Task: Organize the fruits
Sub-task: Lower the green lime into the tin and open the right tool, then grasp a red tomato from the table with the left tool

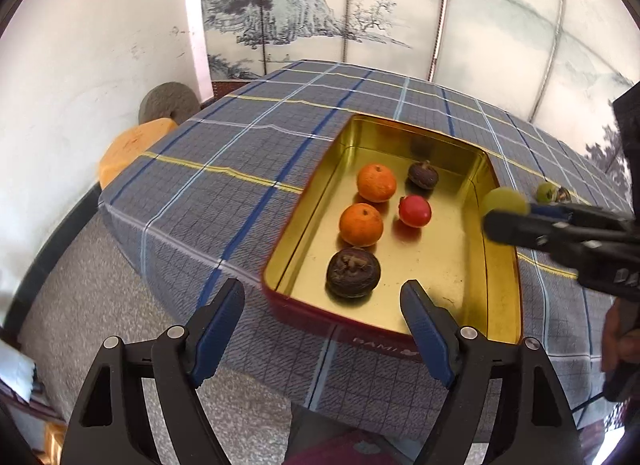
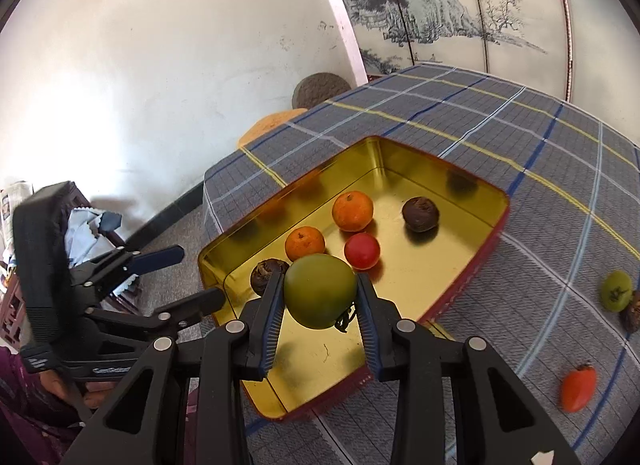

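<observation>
checked cloth (image 1: 240, 153); right gripper (image 2: 320, 297) clamps green fruit (image 2: 320, 291) over tin (image 2: 456, 169); left gripper (image 1: 324, 297) gapes, empty.

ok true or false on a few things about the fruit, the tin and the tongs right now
1. The right tongs are shut on a green fruit. True.
2. The left tongs hold an orange. False: they are open and empty, near the edge of the tin.
3. Five fruits lie in the tin. True: two oranges, a red fruit and two dark fruits.
4. The green fruit already rests on the tin floor. False: it is held above it.
5. No fruit is left on the tablecloth. False: an orange-red fruit, another green fruit and a dark one lie there.
</observation>
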`<state>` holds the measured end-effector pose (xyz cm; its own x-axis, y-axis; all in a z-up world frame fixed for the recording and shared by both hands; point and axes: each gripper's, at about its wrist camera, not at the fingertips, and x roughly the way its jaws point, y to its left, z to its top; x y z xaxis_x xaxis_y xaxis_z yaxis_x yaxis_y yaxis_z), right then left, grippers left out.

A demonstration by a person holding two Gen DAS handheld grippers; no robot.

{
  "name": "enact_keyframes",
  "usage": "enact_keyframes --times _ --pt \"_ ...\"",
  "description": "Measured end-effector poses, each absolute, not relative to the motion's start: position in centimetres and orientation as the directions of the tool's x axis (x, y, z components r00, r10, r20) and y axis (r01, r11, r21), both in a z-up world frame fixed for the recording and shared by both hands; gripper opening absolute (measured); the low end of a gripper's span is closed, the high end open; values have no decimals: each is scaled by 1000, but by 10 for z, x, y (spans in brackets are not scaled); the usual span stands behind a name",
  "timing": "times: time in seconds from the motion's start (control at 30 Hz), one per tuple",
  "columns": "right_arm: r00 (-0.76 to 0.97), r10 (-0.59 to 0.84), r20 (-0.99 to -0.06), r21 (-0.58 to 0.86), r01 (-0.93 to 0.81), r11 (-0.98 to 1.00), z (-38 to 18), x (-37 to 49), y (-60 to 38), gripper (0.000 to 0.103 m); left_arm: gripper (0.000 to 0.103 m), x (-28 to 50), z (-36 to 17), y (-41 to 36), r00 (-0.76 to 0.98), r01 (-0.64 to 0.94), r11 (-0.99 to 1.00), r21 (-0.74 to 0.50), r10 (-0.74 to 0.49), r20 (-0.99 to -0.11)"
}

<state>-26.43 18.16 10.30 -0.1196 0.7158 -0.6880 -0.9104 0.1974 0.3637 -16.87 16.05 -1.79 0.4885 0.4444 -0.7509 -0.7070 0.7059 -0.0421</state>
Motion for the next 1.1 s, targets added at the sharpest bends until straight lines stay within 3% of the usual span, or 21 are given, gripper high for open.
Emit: enact_keyframes --times 0.2,0.33,0.5,0.8,0.97,1.1 --pt "-138 676 -724 350 -918 187 88 -274 201 33 93 -181 -20 143 450 -763 645 -32 495 -743" --pt "-144 659 -739 346 -920 186 81 -276 210 34 95 -188 -22 123 462 -758 652 -33 501 -732" --pt "-129 644 -754 322 -927 192 74 -279 221 35 98 -185 -22 97 442 -732 676 84 566 -696" --pt "-106 689 -717 317 -930 187 86 -276 218 35 98 -189 -25 83 451 -719 689 91 562 -694" --pt "-76 733 -675 317 -928 196 100 -273 196 60 98 -189 -24 79 454 -713 695 96 562 -691" --pt "-10 752 -659 300 -920 251 104 -259 159 68 98 -189 -23 69 466 -690 715 112 557 -688"
